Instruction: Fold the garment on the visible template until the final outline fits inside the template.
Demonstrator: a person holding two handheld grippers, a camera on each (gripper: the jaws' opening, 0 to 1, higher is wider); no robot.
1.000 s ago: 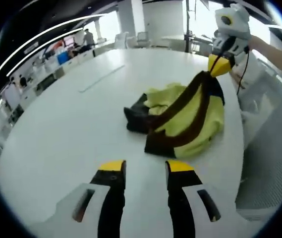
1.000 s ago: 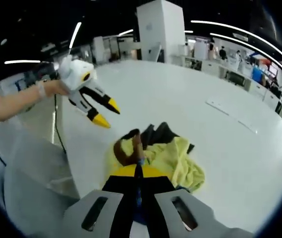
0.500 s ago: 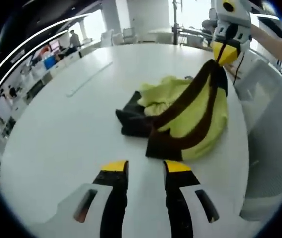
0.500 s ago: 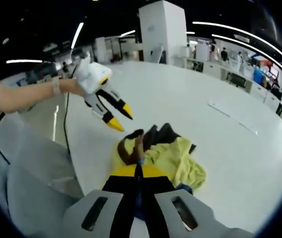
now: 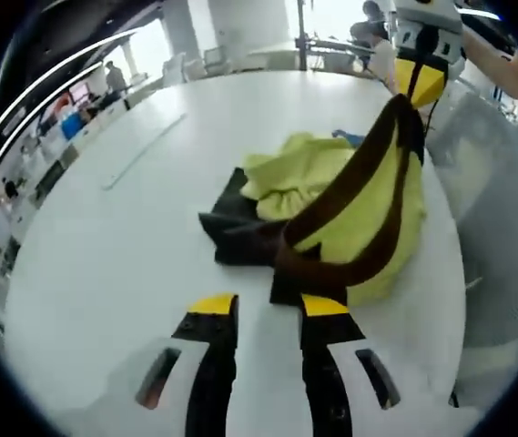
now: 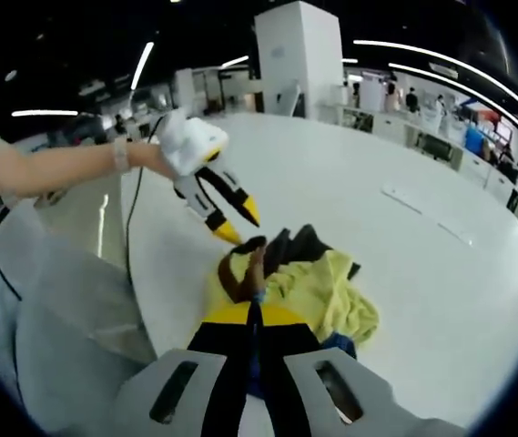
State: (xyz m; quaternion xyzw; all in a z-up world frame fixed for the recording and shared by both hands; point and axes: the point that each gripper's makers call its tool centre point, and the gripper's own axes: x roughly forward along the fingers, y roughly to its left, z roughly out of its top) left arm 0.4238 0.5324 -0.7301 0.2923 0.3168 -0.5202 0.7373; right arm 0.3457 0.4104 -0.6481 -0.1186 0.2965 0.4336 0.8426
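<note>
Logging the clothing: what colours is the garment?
Yellow-green with dark brown bands, clearest in the left gripper view: garment.

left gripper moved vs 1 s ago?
Yes. In the right gripper view, the open left gripper has come in over the white table, down toward the yellow-and-brown garment, which the right gripper holds.

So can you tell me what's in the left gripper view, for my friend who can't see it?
A crumpled yellow-green garment with dark brown trim lies on a round white table, one edge lifted by the right gripper, which is shut on it. The left gripper is open, just short of the cloth.
</note>
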